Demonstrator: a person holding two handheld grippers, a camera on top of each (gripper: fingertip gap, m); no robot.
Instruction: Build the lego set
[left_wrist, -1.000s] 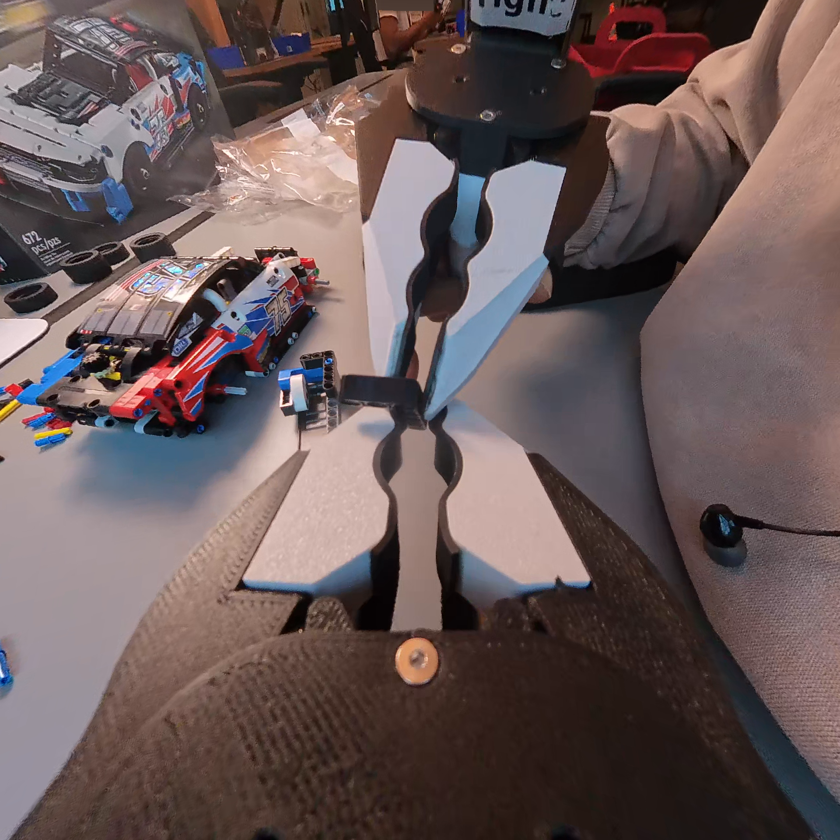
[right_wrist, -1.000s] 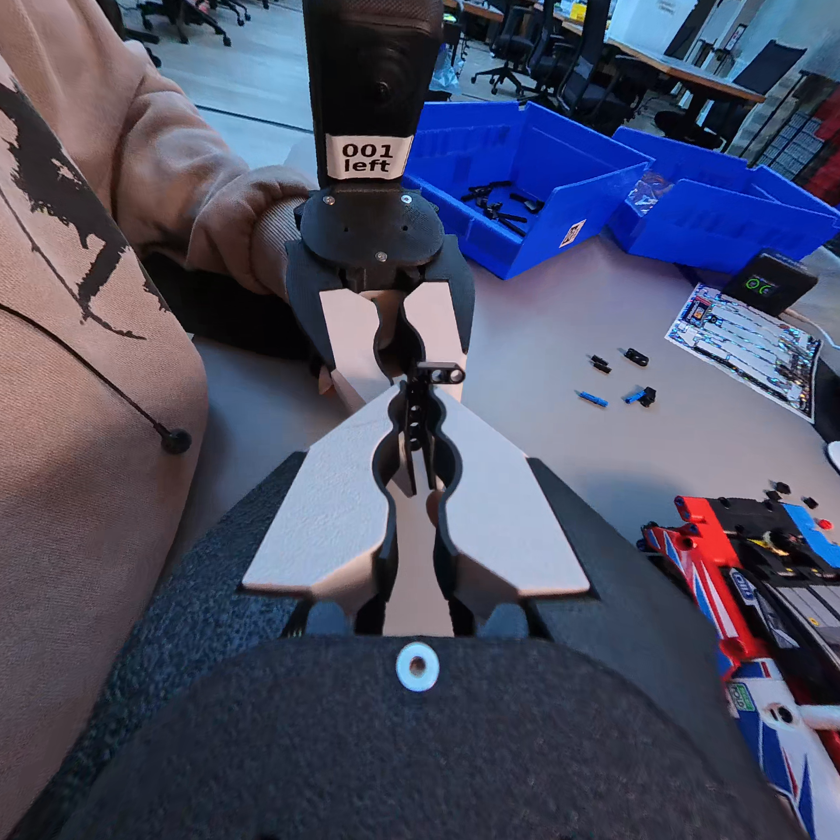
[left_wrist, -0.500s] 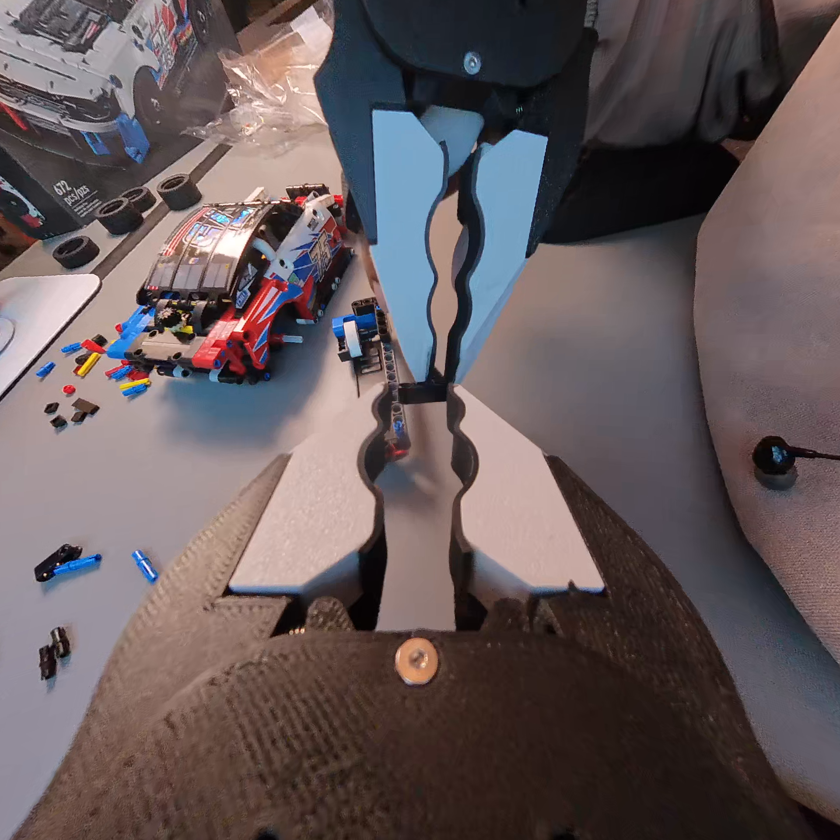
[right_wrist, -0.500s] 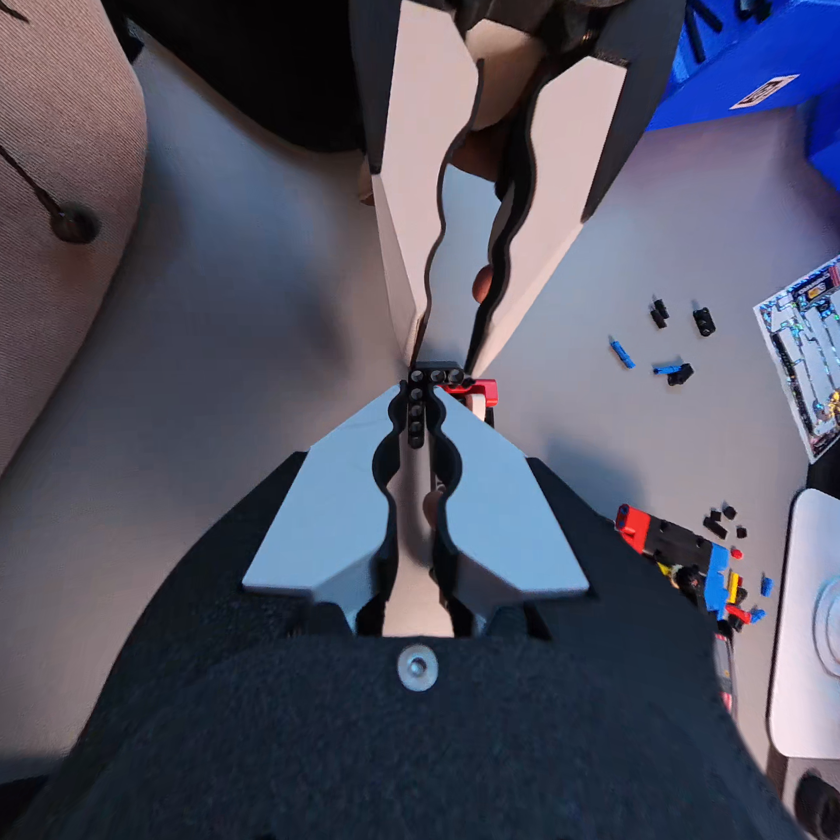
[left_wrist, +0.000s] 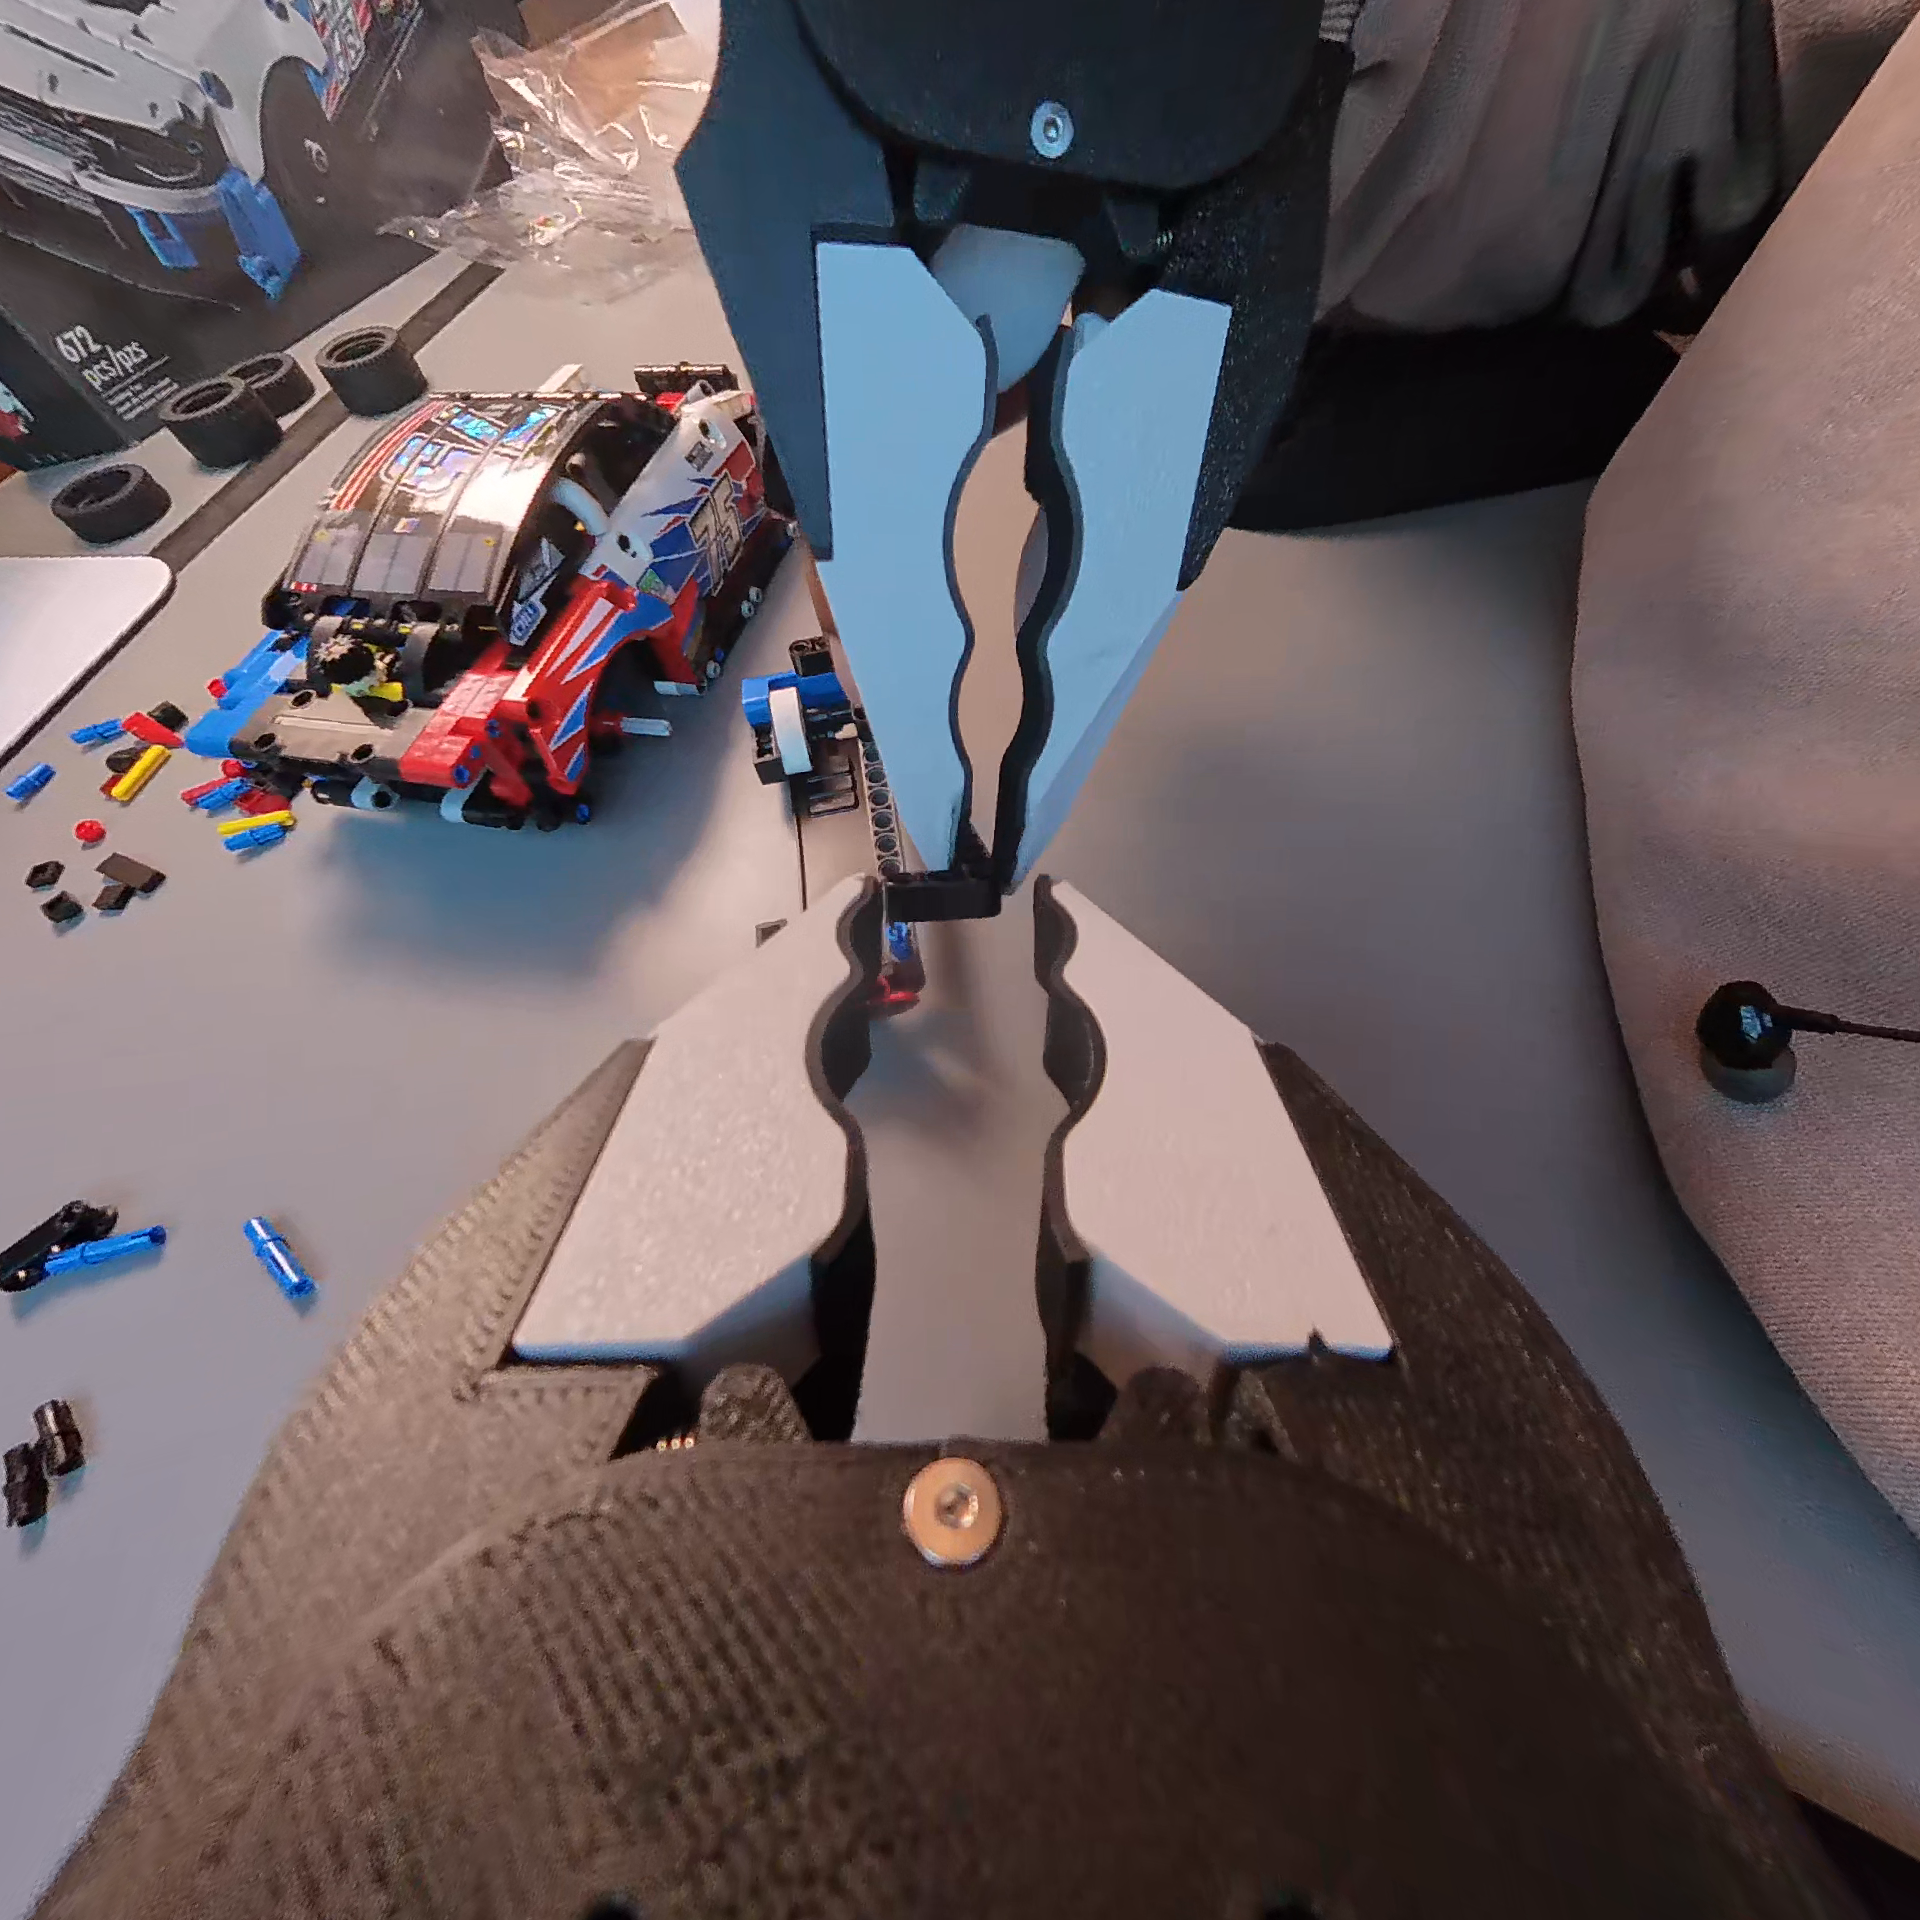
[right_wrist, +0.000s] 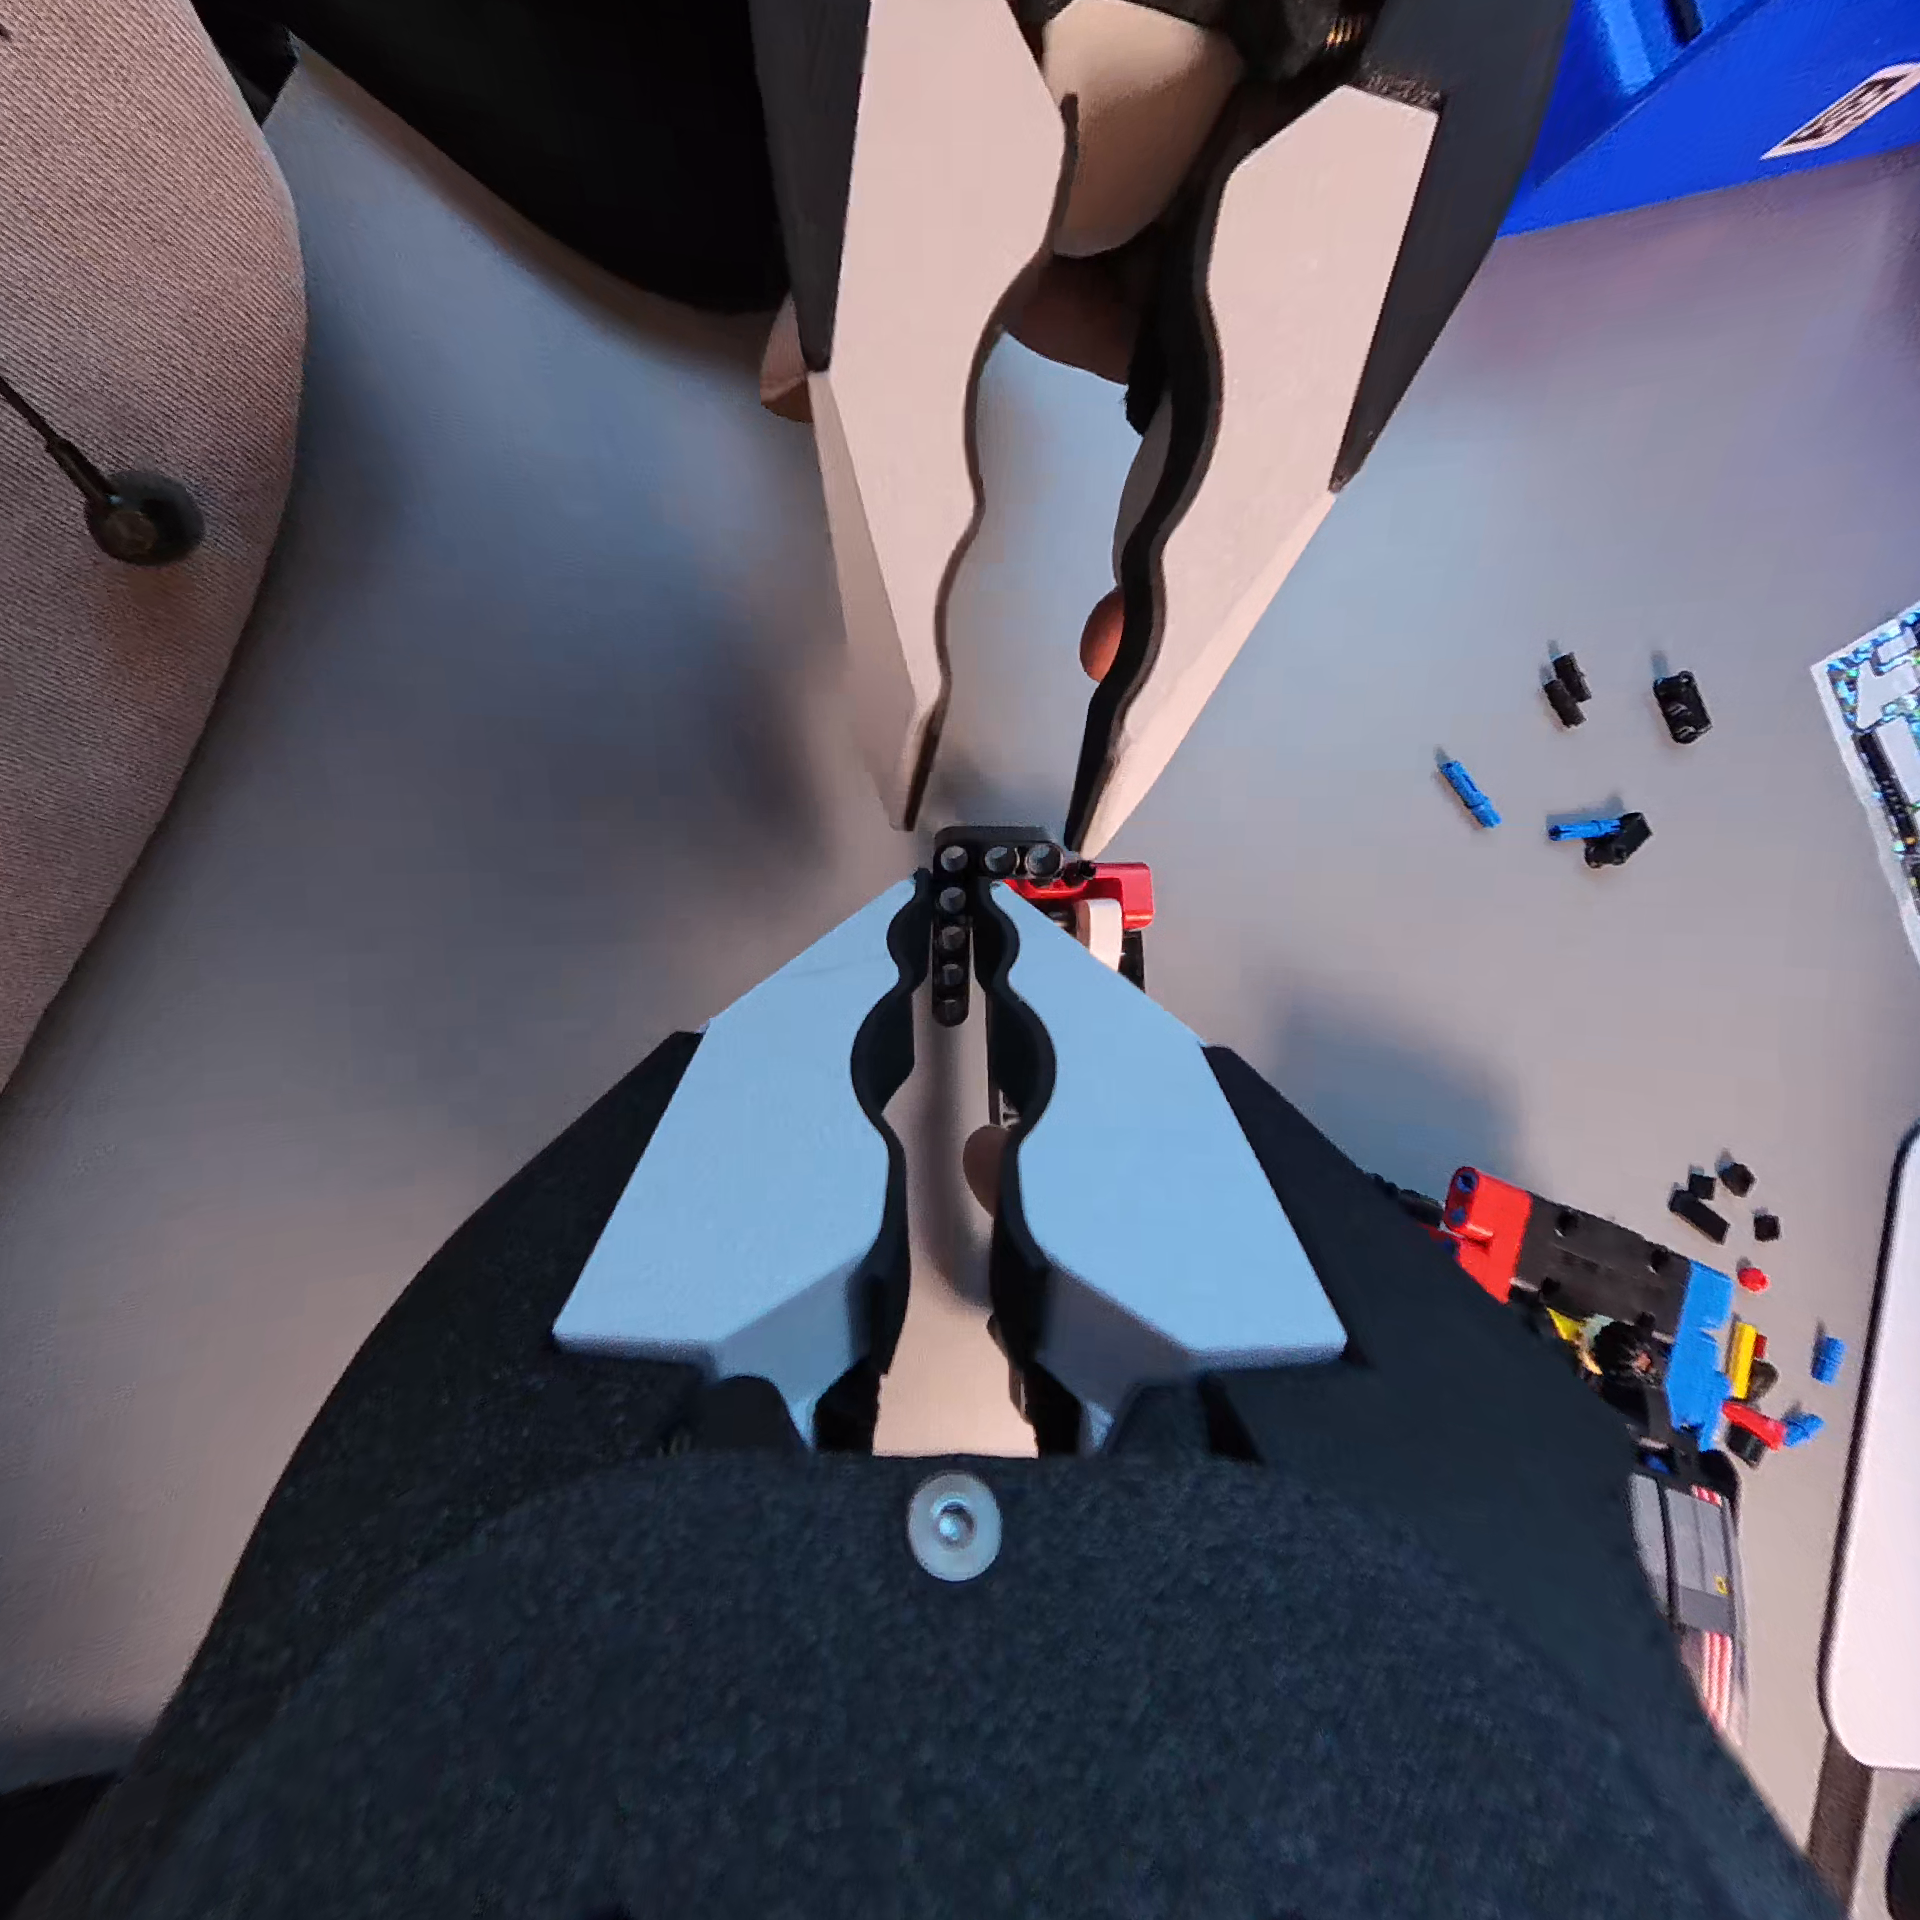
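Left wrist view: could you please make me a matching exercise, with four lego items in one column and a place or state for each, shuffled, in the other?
Items
1. black L-shaped beam
2. lego car
3. loose tyres
4. blue pin

Places or states
A. lying loose at the near left of the view
B. in a row beside the box, far left
C. clamped in the right tongs
D. partly built, red, white and blue body, no wheels on

Pairs: 1-C, 2-D, 3-B, 4-A
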